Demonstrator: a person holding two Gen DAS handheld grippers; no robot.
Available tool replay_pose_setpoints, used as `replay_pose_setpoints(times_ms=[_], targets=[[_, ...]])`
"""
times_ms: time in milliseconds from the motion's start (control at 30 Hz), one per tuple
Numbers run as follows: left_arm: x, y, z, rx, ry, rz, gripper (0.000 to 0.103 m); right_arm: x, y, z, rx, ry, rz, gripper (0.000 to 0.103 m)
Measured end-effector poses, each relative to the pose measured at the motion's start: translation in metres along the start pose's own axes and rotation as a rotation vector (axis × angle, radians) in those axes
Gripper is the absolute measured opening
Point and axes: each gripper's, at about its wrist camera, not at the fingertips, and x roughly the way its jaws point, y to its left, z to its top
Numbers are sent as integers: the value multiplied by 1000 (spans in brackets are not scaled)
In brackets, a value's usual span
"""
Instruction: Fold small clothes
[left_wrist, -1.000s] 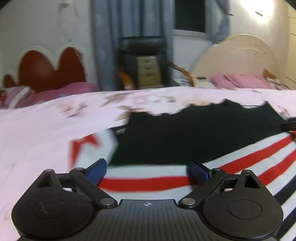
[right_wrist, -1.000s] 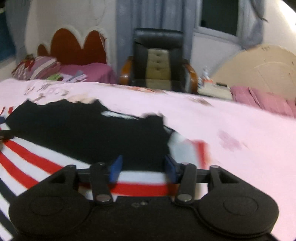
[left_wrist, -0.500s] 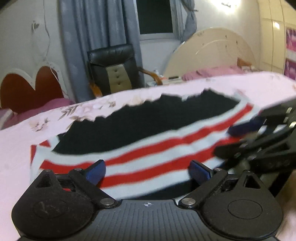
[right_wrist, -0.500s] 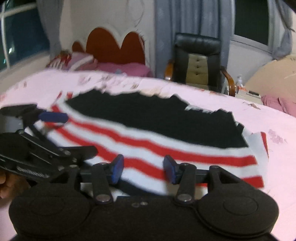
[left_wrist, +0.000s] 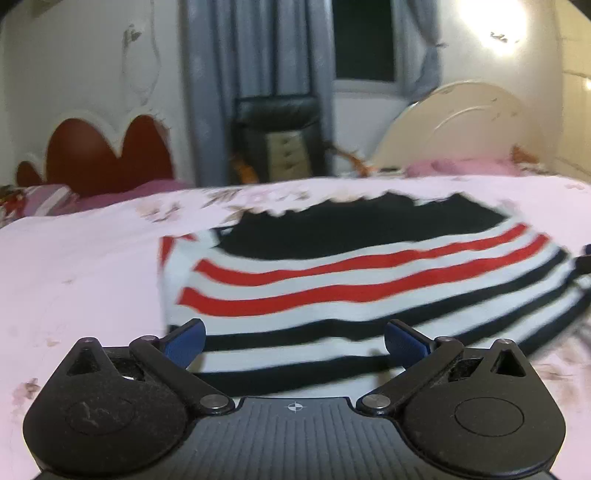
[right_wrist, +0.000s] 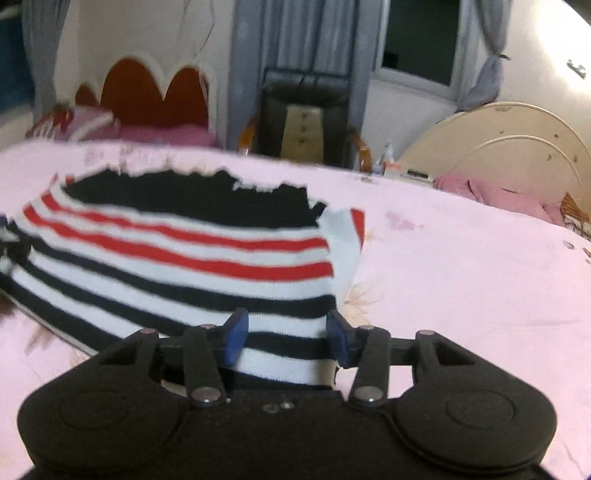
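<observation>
Pink floral bedspread (left_wrist: 92, 266) — a striped sweater (left_wrist: 369, 280) lies spread flat on it.

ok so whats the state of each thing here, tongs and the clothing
left tongs: open wide, just opened further, nothing gripped
right tongs: part open, garment edge between the pads, grip unclear
striped sweater: lying on the bed, looks folded over
pink bedsheet: spread under the sweater

Black office chair (right_wrist: 303, 118), grey curtains (left_wrist: 255, 74), red scalloped headboard (left_wrist: 107, 155).
</observation>
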Motion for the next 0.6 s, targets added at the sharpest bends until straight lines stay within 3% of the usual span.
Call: replay_pose_setpoints(times_ms=[100,200,333,467,600], targets=[[6,-10,-10,47,66,29,103,8,-4,-11,13,95,-13,36],[6,2,-25,-2,79,48,103,6,-5,-31,-4,141,-31,34],[0,4,-23,-20,74,63,103,-5,-13,-36,62,131,-23,32],[-12,-16,-5,-88,8,2,103,-23,5,-15,84,28,9,37],[-2,-64,5,-14,12,-34,103,-9,50,-5,38,30,101,42]])
